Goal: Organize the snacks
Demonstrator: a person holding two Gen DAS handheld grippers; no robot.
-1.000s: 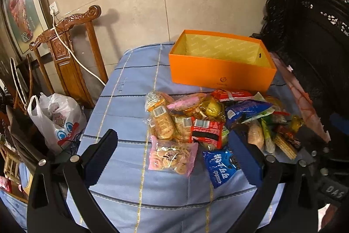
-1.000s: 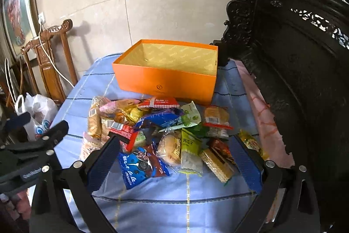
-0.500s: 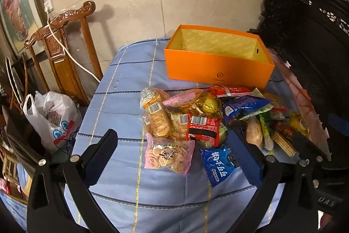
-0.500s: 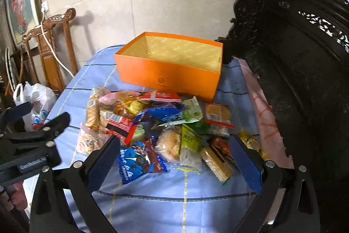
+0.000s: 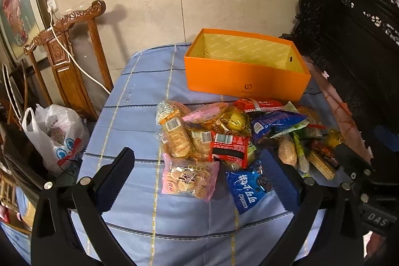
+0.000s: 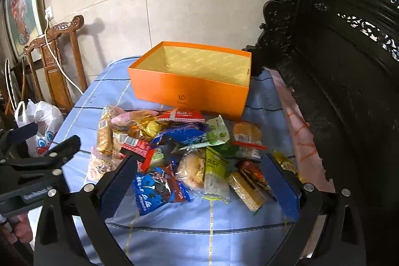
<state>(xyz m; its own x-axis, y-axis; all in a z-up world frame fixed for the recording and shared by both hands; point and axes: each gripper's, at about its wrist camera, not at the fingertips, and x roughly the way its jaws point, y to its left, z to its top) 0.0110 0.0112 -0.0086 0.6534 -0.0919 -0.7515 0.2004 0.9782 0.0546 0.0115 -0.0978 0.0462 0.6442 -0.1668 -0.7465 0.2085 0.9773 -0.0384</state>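
Here, both grippers hover over the snack pile with nothing between their jaws.
Left gripper (image 5: 198,175): jaws spread wide, empty, low in the left wrist frame above the pink biscuit bag (image 5: 188,177) and the blue cookie packet (image 5: 249,187).
Right gripper (image 6: 199,181): jaws spread wide, empty, low in the right wrist frame above the blue cookie packet, a bun in clear wrap (image 6: 192,170) and a wafer pack (image 6: 245,188).
Snack pile (image 6: 182,148): loose packets heaped at centre frame on the bench (image 5: 139,96), which carries a blue striped cloth; a red packet (image 5: 230,147) lies on top near the middle.
Orange box (image 5: 245,66): open and upright, yellow lining bare, upper centre of both frames, just behind the pile.
Surroundings: carved wooden chair (image 5: 67,61) at upper left, white plastic bag (image 5: 53,131) below it, dark carved furniture (image 6: 344,66) along the right edge.
Person: a hand (image 6: 23,228) grips the left gripper's handle at lower left of the right wrist frame.
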